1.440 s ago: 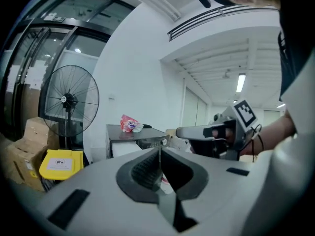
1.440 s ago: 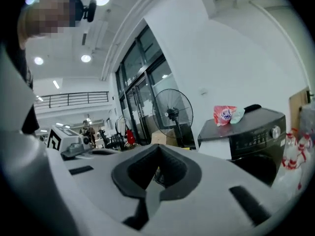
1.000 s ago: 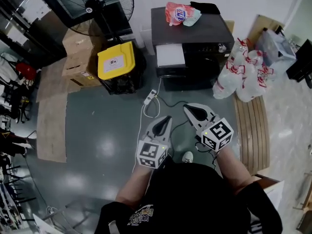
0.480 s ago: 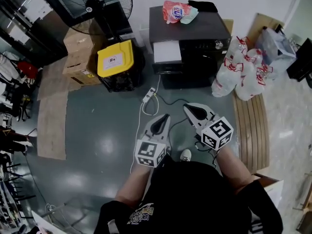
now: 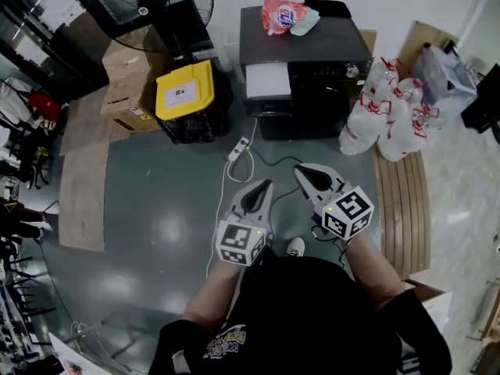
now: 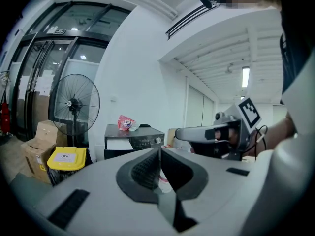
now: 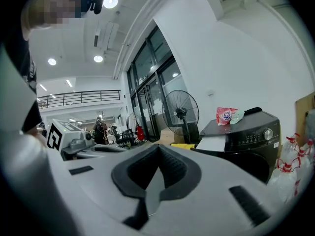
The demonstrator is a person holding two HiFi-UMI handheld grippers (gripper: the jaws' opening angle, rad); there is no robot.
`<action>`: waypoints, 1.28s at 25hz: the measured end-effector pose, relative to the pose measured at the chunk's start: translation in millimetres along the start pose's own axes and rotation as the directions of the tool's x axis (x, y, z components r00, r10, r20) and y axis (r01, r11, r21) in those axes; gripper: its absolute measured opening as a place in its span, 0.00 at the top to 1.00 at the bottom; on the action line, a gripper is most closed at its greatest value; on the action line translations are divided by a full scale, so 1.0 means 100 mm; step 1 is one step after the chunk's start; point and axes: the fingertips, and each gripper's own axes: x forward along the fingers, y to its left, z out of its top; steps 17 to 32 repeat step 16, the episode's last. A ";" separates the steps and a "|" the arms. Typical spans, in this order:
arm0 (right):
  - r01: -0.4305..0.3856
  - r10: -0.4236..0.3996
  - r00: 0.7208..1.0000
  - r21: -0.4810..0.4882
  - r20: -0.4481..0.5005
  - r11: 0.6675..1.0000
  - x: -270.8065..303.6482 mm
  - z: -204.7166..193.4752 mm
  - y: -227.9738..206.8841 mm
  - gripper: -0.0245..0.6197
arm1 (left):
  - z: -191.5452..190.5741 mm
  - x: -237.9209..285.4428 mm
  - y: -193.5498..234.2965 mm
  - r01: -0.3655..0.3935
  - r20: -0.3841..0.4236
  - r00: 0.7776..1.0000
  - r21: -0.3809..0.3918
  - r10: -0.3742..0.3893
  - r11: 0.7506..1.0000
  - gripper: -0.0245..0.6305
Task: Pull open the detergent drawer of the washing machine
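Person's black shirt fills the bottom of the head view, cut off by the edge. The hands are mostly hidden under the marker cubes. Left gripper has its jaws fully together with nothing between them. Right gripper is the same, jaws pressed shut and empty. Both are over the grey floor, side by side and apart, pointing at the washer, which is well apart from both. One shoe peeks out between the arms. A cable runs from a power strip back under the left gripper, where its end is hidden. Wooden slats lie at right. Further off are a yellow-lid bin, boxes and white bags. The washer stands against the wall, its front steep and dark and its door hard to make out. The drawer shows as a white panel at the washer's upper left front. Cannot tell if it is flush or out. A pink packet and a dark cloth sit on top. The fan is behind the bin, cut off at the top.
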 end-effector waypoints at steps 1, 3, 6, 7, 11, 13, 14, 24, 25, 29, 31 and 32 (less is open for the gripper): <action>-0.002 0.002 1.000 0.002 -0.001 1.000 0.00 0.00 -0.01 0.96 | 0.00 0.01 -0.01 -0.001 -0.001 1.000 0.000 0.001 1.000 0.94; -0.005 0.005 1.000 0.006 -0.001 1.000 0.01 0.00 -0.02 0.96 | 0.00 0.03 -0.01 -0.002 -0.004 1.000 -0.002 0.002 1.000 0.94; -0.008 0.008 1.000 0.010 0.002 1.000 0.06 0.00 -0.06 0.96 | 0.00 0.06 0.03 -0.006 -0.005 1.000 -0.001 0.006 1.000 0.94; -0.009 0.009 1.000 0.012 0.002 1.000 0.07 0.00 -0.06 0.96 | 0.00 0.07 0.04 -0.007 -0.005 1.000 -0.001 0.007 1.000 0.94; -0.018 0.018 1.000 0.019 -0.001 1.000 0.10 -0.02 -0.04 0.96 | -0.01 0.06 0.04 -0.010 -0.011 1.000 0.004 0.010 1.000 0.94; -0.019 0.019 1.000 0.020 0.001 1.000 0.11 -0.01 -0.04 0.96 | 0.01 0.06 0.06 -0.012 -0.010 1.000 0.005 0.012 1.000 0.94; -0.019 0.019 1.000 0.020 0.002 1.000 0.12 -0.01 -0.05 0.96 | 0.02 0.06 0.07 -0.013 -0.009 1.000 0.006 0.013 1.000 0.94; -0.020 0.020 1.000 0.022 0.004 1.000 0.14 0.00 -0.05 0.96 | 0.04 0.06 0.08 -0.015 -0.007 1.000 0.007 0.015 1.000 0.94; -0.020 0.020 1.000 0.022 0.004 1.000 0.14 0.00 -0.05 0.96 | 0.04 0.06 0.08 -0.015 -0.007 1.000 0.007 0.015 1.000 0.94; -0.020 0.020 1.000 0.022 0.004 1.000 0.14 0.00 -0.05 0.96 | 0.04 0.06 0.08 -0.015 -0.007 1.000 0.007 0.015 1.000 0.94; -0.020 0.020 1.000 0.022 0.004 1.000 0.14 0.00 -0.05 0.96 | 0.04 0.06 0.08 -0.015 -0.007 1.000 0.007 0.015 1.000 0.94; -0.020 0.020 1.000 0.022 0.004 1.000 0.14 0.00 -0.05 0.96 | 0.04 0.06 0.08 -0.015 -0.007 1.000 0.007 0.015 1.000 0.94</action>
